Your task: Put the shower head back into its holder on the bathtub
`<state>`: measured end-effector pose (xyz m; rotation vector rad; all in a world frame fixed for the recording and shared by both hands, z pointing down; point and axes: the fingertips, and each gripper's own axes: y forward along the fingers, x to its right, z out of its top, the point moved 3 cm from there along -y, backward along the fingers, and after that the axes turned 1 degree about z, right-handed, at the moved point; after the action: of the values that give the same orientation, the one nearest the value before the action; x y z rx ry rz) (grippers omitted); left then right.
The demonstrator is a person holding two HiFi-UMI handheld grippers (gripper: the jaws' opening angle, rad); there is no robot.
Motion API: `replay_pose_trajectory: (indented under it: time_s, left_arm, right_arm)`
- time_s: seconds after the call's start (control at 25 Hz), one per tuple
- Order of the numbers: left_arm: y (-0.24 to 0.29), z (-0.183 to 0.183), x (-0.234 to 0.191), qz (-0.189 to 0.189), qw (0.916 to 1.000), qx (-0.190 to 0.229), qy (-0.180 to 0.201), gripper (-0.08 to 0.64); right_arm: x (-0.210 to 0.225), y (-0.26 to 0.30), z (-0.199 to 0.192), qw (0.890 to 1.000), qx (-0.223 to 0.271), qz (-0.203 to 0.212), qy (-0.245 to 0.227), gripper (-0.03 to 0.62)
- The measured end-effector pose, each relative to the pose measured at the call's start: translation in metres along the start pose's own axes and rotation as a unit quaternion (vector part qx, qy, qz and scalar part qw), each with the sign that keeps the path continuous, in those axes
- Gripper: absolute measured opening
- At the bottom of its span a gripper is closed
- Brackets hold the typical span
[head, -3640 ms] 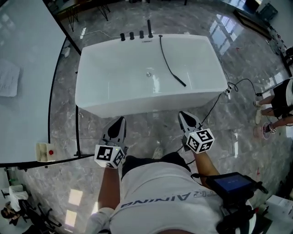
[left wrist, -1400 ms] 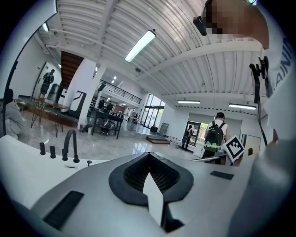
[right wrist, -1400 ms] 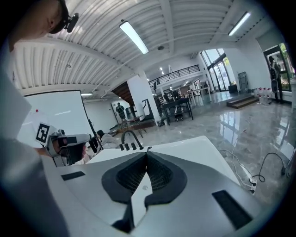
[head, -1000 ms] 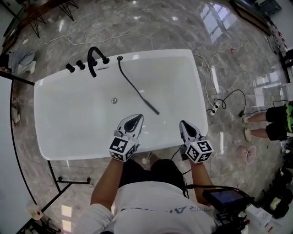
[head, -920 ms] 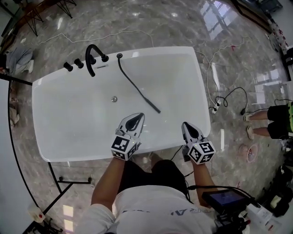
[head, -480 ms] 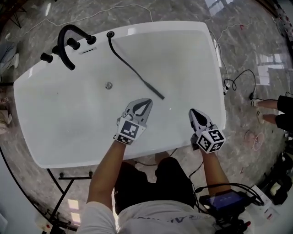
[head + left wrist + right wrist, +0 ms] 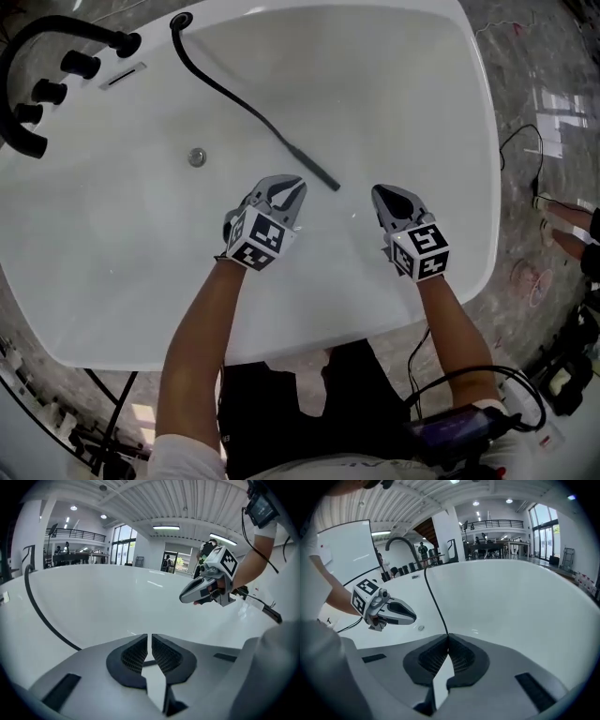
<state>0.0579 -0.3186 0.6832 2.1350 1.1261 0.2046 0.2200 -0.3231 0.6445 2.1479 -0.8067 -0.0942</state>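
Tongs both pinched shut on nothing, left gripper [image 7: 291,185] and right gripper [image 7: 382,192] held mid-frame over bathtub [image 7: 403,75], forearms [image 7: 202,323] stretched from below, shower head [image 7: 305,166] laid just above, bare basin around, rim well apart at right.

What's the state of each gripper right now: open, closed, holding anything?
Left gripper: closed, holding nothing.
Right gripper: closed, holding nothing.

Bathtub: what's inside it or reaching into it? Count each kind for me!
Tools: 2 (left tool, right tool, both shut and empty)
Shower head with hose: 1
Drain: 1
Total: 4
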Motion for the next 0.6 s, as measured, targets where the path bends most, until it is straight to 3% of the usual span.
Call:
replay_pose_trajectory:
  time_s: [0.16, 0.32, 0.4, 0.52, 0.6]
  left_arm:
    - [0.051, -0.045, -0.007, -0.017, 0.9985, -0.040, 0.033, 0.059]
    - [0.087, -0.071, -0.006, -0.050, 0.9892, -0.077, 0.114, 0.122]
    - [0.079, -0.061, -0.001, -0.057, 0.9802, -0.096, 0.164, 0.137]
    - [0.076, -0.051, 0.007, -0.077, 0.9567, -0.129, 0.249, 0.166]
    - [0.086, -0.057, 0.005, -0.088, 0.9430, -0.150, 0.284, 0.176]
  right_arm:
    - [0.010, 0.032, -0.037, 0.998, -0.035, 0.023, -0.036, 0.012]
    - [0.019, 0.059, -0.065, 0.996, -0.057, 0.041, -0.046, 0.012]
    - [0.012, 0.053, -0.059, 0.996, -0.066, 0.047, -0.046, 0.012]
    - [0.006, 0.045, -0.045, 0.995, -0.075, 0.052, -0.046, 0.012]
    - [0.005, 0.051, -0.043, 0.994, -0.082, 0.056, -0.051, 0.012]
